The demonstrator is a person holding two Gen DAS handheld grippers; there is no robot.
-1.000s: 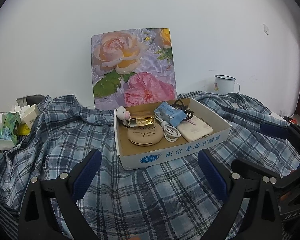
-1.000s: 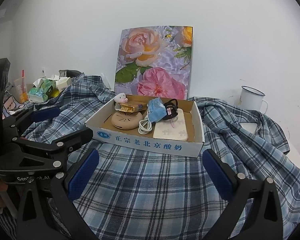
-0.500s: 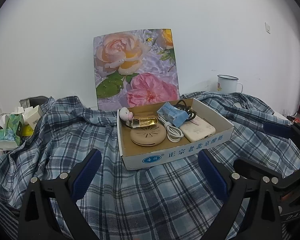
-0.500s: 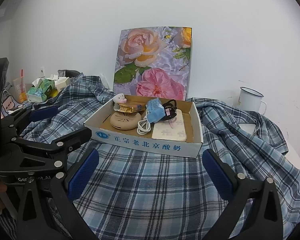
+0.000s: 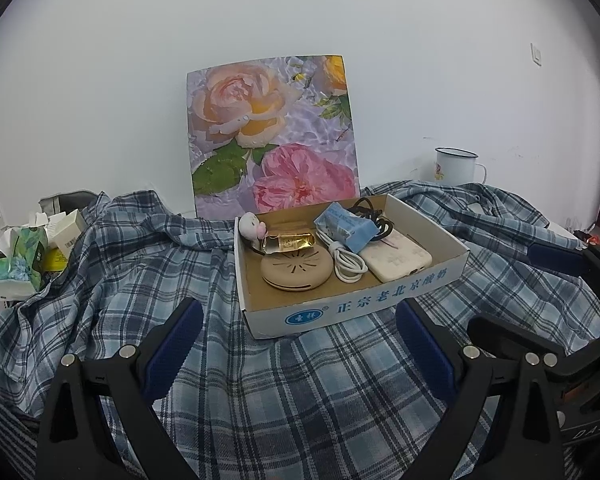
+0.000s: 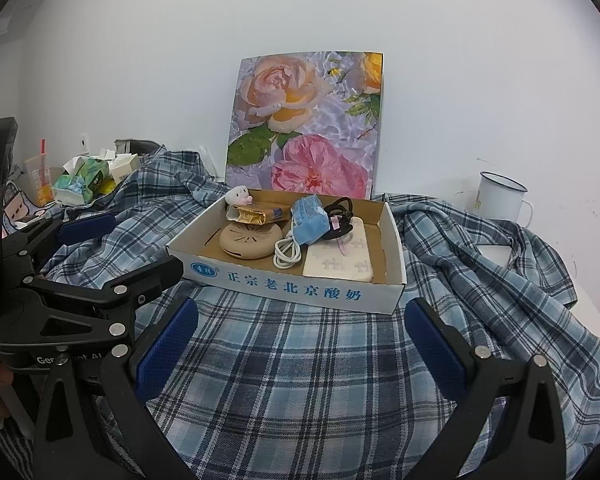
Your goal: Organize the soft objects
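Two tongs agape – left tongs [image 5: 296,344], right tongs [image 6: 300,340] – plaid shirt [image 6: 292,364] beneath.

Plaid cloth [image 5: 300,392] bare before box [image 5: 356,308]; box crowded.

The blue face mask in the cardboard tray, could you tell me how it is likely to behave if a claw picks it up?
The blue face mask looks crumpled and thin, so it will probably hang floppy and weigh little. It rests against the white cable and black cord, so its ear loops might snag and drag one along. Its soft fabric should pinch easily.
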